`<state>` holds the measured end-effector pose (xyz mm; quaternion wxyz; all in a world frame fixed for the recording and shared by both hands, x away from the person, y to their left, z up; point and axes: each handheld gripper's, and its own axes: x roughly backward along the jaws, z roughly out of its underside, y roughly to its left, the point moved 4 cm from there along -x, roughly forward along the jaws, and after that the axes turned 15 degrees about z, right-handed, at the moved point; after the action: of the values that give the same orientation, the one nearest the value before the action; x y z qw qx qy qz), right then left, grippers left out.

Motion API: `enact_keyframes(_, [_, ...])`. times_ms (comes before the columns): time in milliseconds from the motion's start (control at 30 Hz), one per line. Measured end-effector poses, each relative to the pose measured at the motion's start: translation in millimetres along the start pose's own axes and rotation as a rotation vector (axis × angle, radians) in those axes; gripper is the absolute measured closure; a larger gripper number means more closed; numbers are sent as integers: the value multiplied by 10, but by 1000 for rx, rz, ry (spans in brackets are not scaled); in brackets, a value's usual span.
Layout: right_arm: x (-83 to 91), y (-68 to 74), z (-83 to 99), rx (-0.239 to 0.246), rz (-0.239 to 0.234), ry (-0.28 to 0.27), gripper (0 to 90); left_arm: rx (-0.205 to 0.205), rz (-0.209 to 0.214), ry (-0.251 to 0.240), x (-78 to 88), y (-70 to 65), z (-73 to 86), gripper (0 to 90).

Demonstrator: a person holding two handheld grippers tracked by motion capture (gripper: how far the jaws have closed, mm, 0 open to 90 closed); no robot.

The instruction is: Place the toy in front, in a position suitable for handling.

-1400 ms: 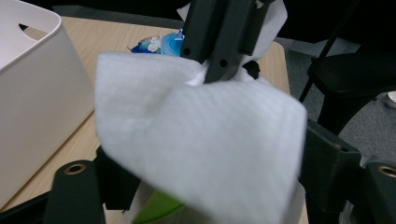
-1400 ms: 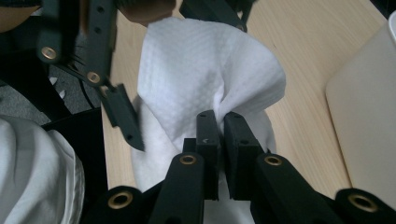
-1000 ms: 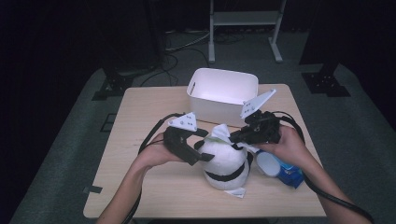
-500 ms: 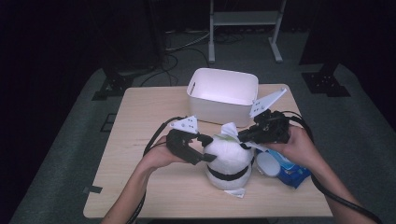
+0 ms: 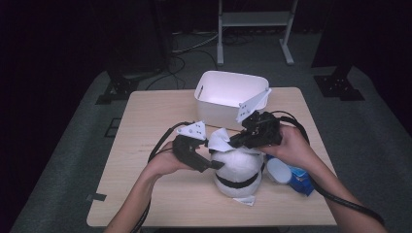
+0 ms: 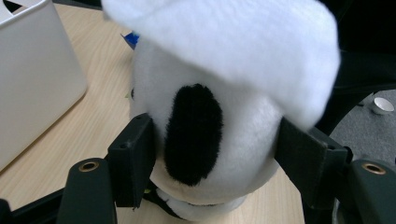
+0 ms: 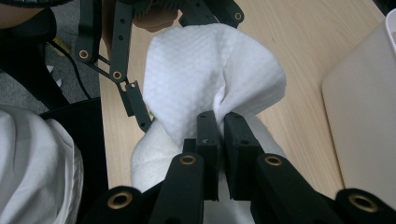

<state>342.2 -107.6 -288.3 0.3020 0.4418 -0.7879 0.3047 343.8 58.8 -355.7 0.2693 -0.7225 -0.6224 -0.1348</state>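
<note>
A white plush toy (image 5: 238, 167) with a black band stands on the table's near middle. My left gripper (image 5: 214, 162) grips its left side; its jaws have just been closing. In the left gripper view both pads (image 6: 133, 158) press into the toy's (image 6: 205, 126) white fur beside a black patch. My right gripper (image 5: 233, 141) is shut on a bunched white paper wipe (image 5: 218, 141), held on the toy's top. The right gripper view shows the closed tips (image 7: 217, 123) pinching the wipe (image 7: 205, 74), with the left gripper (image 7: 126, 88) beyond.
A white plastic bin (image 5: 231, 94) stands just behind the toy and the hands. A blue packet with a white lid (image 5: 291, 177) lies to the toy's right, under the right wrist. The wooden table (image 5: 155, 121) ends close on every side.
The left gripper's jaws have come in onto the plush toy's side. The right gripper has shifted a little above the toy with the wipe still pinched.
</note>
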Motion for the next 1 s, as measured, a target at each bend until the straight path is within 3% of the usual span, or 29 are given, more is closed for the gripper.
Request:
enact_keyframes(433, [-76,25,-86,20,-2,23,845,-1,-3,10,10,9,8,307])
enact_keyframes(567, [-96,5,-43,-12,-11,4,844,-1,-21,11,24,-11,-17,235])
enact_keyframes(767, [-146,65,-81,-8,-36,-16,841,-3,-18,-12,39,-61,-117,131])
enact_keyframes(800, [-170,114,-112,13,-35,-21,839,4,-14,-9,22,-55,-131,120])
enact_keyframes(1000, [-143,143,-124,16,-29,-29,830,9,14,-6,35,-55,-87,268])
